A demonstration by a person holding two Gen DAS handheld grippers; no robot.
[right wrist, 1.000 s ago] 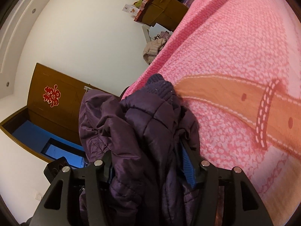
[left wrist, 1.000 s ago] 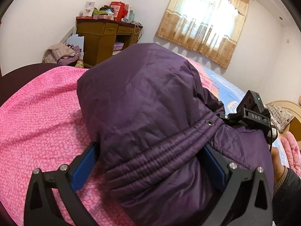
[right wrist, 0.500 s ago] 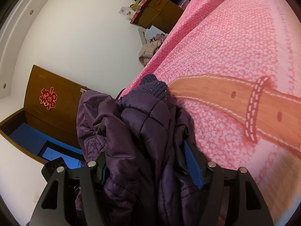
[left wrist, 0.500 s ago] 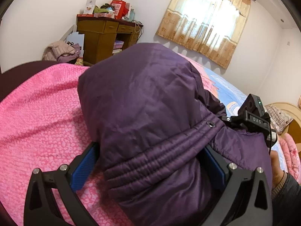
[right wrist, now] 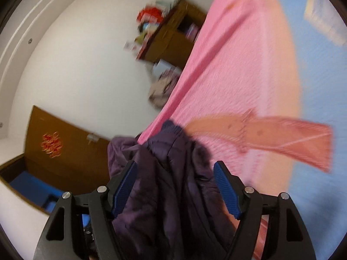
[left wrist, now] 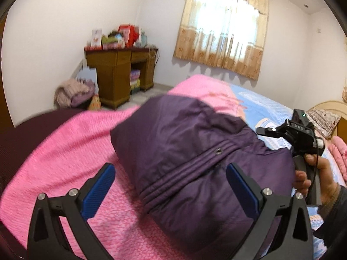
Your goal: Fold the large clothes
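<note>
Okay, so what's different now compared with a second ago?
Both grippers have let go of the purple jacket. The left gripper has pulled back and up, its pads now clear of the fabric. The right gripper has just been opening, with the jacket loose between its jaws, and has swung away. The jacket stays folded on the pink bedspread.

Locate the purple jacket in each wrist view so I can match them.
Left wrist: the purple jacket fills the centre, lying on the pink bedspread.
Right wrist: the jacket sits bottom centre, bunched between the open tongs.
Shared landmark: the wooden desk against the white wall.
</note>
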